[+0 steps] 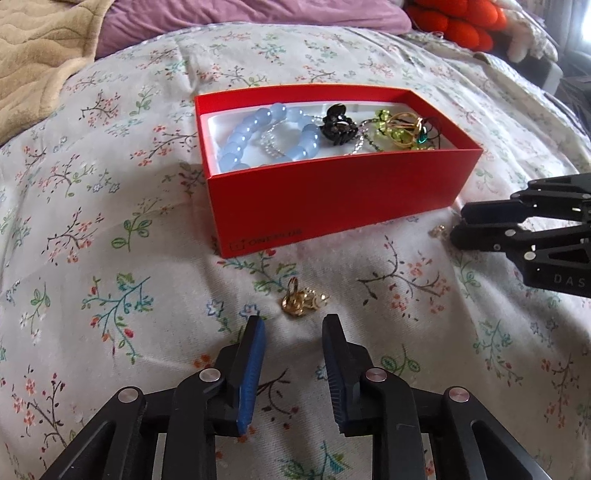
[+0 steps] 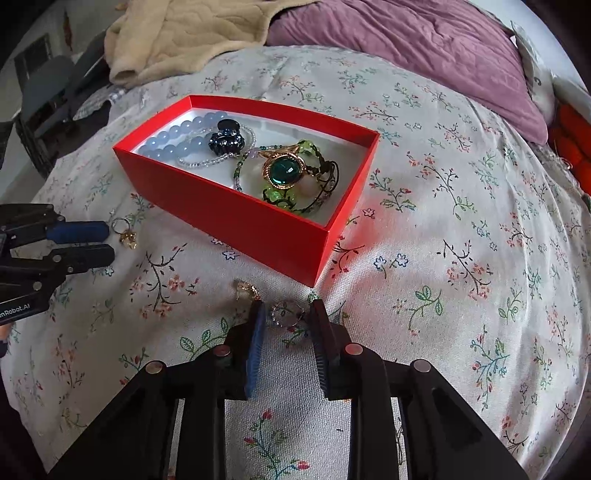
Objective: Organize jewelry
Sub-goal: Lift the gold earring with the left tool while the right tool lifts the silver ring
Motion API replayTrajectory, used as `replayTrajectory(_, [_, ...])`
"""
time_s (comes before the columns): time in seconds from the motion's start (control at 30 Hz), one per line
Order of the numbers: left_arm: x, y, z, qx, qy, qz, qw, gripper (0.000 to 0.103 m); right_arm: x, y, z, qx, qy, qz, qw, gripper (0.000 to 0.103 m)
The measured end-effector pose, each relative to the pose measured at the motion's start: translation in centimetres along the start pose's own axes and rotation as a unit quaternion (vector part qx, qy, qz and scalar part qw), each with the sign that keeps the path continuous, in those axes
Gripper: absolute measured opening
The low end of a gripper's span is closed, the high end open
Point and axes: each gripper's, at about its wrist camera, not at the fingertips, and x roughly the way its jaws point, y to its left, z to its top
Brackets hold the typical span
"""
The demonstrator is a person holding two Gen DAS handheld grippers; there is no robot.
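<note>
A red box on the floral bedspread holds a blue bead bracelet, a black claw clip and green and gold pieces; the box also shows in the right wrist view. My left gripper is open, just short of a gold ring lying in front of the box. My right gripper is open around a small beaded ring on the bedspread, with a small gold piece just beyond its left finger.
A beige blanket and a purple duvet lie at the head of the bed. An orange plush sits at the far right. The floral bedspread spreads around the box.
</note>
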Motion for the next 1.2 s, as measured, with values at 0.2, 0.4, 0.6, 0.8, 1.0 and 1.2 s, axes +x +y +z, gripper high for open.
replayTrajectory(0.2, [0.2,-0.2,0.4,-0.001,-0.007,0.000,1.0000,0.027,0.2,0.5,0.0,-0.012,-0.001,-0.001,1.000,0.036])
replayTrajectory(0.4, [0.5,-0.1,1.1,-0.017,-0.011,0.009,0.9998,0.008,0.1,0.7,0.2,-0.015,0.001,0.006,1.000,0.020])
replayTrajectory(0.6, [0.0,0.2,1.4,-0.028,-0.016,0.006,0.9995,0.000,-0.3,0.9,0.2,-0.016,0.005,0.012,1.000,0.020])
replayTrajectory(0.8, [-0.7,0.9,1.5,-0.046,-0.013,0.007,0.9988,0.000,-1.3,0.5,0.3,-0.003,0.011,0.016,1.000,0.020])
replayTrajectory(1.0, [-1.9,1.6,2.2,-0.071,-0.022,-0.001,0.9972,0.000,-2.9,-0.1,1.1,0.024,0.001,0.019,1.000,0.020])
replayTrajectory(1.2, [-3.4,1.8,3.3,-0.084,-0.034,0.000,0.9959,0.000,-4.8,-0.1,2.2,0.044,-0.021,0.020,0.999,0.020])
